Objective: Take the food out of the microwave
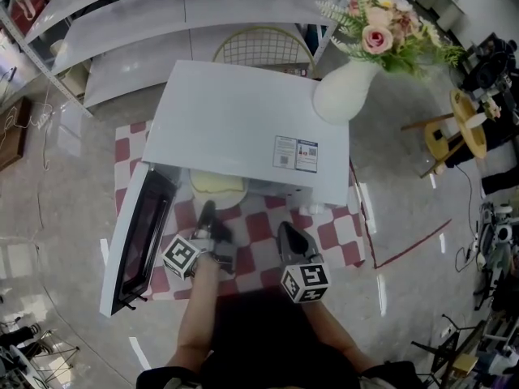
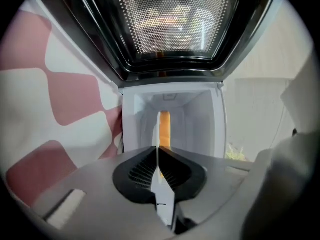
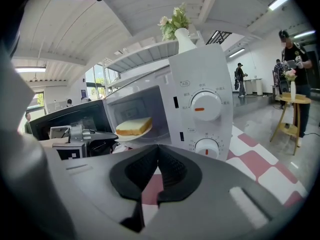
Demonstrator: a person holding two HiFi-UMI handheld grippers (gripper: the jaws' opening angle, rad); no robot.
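Left gripper (image 1: 208, 211) pinches the plate (image 1: 233, 199) rim, toast (image 1: 217, 181) dead ahead in the microwave (image 1: 243, 128) mouth; right gripper (image 1: 286, 232) closed, empty, alongside.

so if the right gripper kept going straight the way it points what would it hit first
Probably the microwave's white front, at the strip between the open cavity and the lower dial. The right gripper, shut and empty, aims right of the plate of bread that the left gripper holds; depth is unclear.
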